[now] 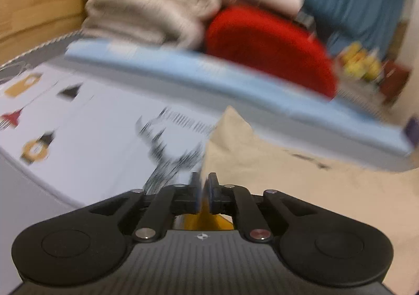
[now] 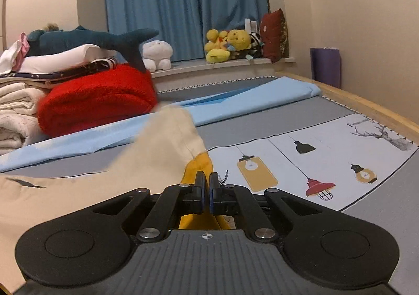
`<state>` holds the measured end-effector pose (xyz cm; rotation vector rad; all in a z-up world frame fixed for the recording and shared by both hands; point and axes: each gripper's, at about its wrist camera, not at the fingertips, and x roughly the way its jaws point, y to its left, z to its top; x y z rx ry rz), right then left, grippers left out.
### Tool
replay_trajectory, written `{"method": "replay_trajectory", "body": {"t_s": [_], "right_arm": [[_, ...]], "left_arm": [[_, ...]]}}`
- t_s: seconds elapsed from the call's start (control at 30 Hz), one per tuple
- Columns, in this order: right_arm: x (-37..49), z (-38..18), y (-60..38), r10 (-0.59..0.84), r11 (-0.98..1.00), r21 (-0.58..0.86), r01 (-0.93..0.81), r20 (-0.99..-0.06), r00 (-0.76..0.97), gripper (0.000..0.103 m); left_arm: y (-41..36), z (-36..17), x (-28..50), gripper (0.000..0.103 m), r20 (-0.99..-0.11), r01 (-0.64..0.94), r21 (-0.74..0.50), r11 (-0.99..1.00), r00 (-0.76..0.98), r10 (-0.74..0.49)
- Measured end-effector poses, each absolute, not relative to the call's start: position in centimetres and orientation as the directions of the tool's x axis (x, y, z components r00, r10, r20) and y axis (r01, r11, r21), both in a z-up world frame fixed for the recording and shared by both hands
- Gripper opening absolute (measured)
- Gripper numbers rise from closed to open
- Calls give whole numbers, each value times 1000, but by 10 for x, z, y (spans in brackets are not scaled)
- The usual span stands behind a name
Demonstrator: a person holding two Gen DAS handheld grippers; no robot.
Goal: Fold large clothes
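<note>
L gripper (image 1: 203, 191) & R gripper (image 2: 207, 191) both clamp cream garment (image 2: 162, 148), fabric rising ahead of each

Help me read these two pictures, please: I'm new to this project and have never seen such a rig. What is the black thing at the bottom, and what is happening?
No robot is here: a person holds a two-finger gripper in each hand, and each carries a wide-angle camera looking forward along its fingers. One picture is from the left gripper, blurred by motion; the other is from the right gripper. The black shape is the gripper itself. Both are closed on a cream garment with a yellow part, lifting its edge above a bed. On the bed lie a lamp-print sheet, a light blue cloth, a red blanket and white towels. Soft toys sit by the blue curtain.
</note>
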<state>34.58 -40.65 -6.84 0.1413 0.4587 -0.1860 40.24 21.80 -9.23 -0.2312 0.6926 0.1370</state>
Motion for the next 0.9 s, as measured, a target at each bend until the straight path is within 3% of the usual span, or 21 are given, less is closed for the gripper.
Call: {"method": "replay_trajectory", "body": {"t_s": [0.07, 0.13, 0.2, 0.3, 0.4, 0.43, 0.47, 0.57, 0.7, 0.8, 0.9], "right_arm": [[364, -92, -411, -159, 963, 86, 257, -587, 794, 12], [375, -118, -412, -199, 958, 0, 288, -722, 663, 13], [374, -128, -416, -191, 959, -11, 284, -765, 615, 15], [368, -129, -421, -153, 971, -4, 238, -778, 609, 25], [363, -138, -424, -128, 983, -29, 181, -814, 566, 24], [361, -143, -426, -118, 986, -34, 162, -830, 545, 14], [359, -147, -425, -126, 987, -53, 152, -838, 530, 0], [349, -151, -429, -199, 976, -123, 182, -848, 492, 0], [331, -127, -448, -154, 966, 0, 258, -804, 574, 0], [312, -103, -441, -41, 986, 81, 143, -722, 691, 2], [300, -115, -431, 60, 996, 91, 19, -788, 612, 2]], "left_arm": [[219, -97, 402, 26, -678, -200, -175, 964, 735, 29], [218, -87, 393, 32, -655, -145, -231, 962, 755, -43], [213, -80, 385, 33, -648, -57, -274, 960, 749, -140], [201, -99, 387, 38, -718, 63, -329, 942, 632, -293], [186, -143, 388, 38, -875, 68, -160, 985, 452, -173], [186, -149, 386, 37, -889, 74, -130, 989, 433, -150], [187, -146, 383, 37, -887, 70, -135, 988, 437, -152], [197, -124, 369, 37, -860, 59, -194, 979, 470, -198], [191, -119, 349, 39, -870, 181, -191, 965, 423, -252], [188, -140, 329, 38, -922, 260, -102, 960, 339, -189], [198, -137, 315, 38, -923, 256, -84, 963, 343, -172]]}}
